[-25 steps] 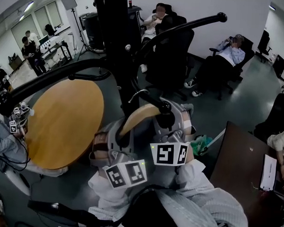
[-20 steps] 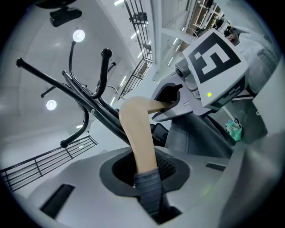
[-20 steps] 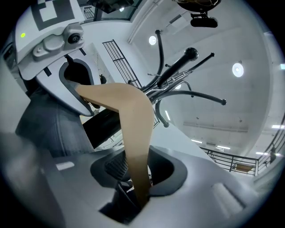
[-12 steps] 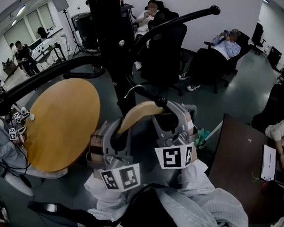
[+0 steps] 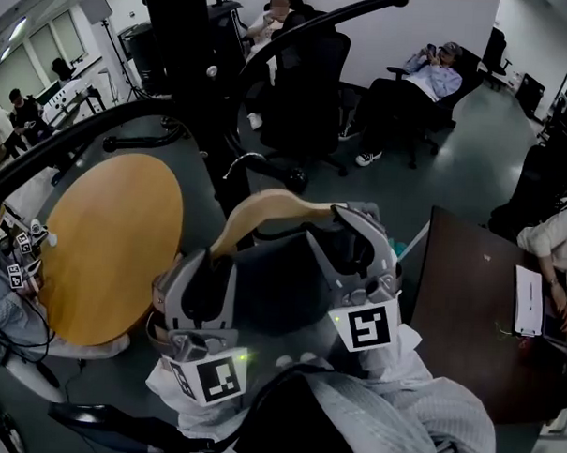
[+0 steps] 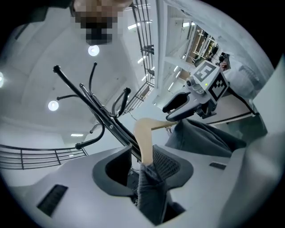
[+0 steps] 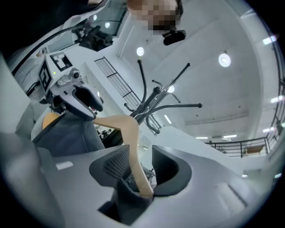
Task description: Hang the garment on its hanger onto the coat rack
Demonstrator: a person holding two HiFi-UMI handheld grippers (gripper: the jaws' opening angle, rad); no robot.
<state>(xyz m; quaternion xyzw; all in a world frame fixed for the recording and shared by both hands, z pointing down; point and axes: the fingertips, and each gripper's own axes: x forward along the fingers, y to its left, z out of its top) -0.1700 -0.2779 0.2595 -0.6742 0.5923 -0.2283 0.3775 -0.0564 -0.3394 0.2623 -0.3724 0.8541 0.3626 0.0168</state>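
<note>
A wooden hanger (image 5: 265, 209) carries a grey garment (image 5: 276, 291). Its metal hook (image 5: 241, 161) lies over a short peg of the black coat rack (image 5: 183, 66). My left gripper (image 5: 206, 274) sits at the hanger's left shoulder and my right gripper (image 5: 356, 241) at its right shoulder. In the left gripper view the hanger arm (image 6: 144, 136) and cloth (image 6: 151, 193) pass between the opening jaws of the left gripper (image 6: 142, 153), with one pad standing clear. In the right gripper view the hanger (image 7: 130, 138) likewise runs through the opening jaws of the right gripper (image 7: 140, 153), with a gap at the right pad.
A round wooden table (image 5: 100, 246) stands to the left below the rack. A dark table (image 5: 463, 313) with a white sheet (image 5: 529, 299) is at the right. People sit in office chairs (image 5: 303, 90) at the back. Long curved rack arms (image 5: 90, 137) reach out overhead.
Both grippers' jaws have spread wider around the hanger's shoulders. The two grippers have moved lower and further apart, and the hanger now shows more between them.
</note>
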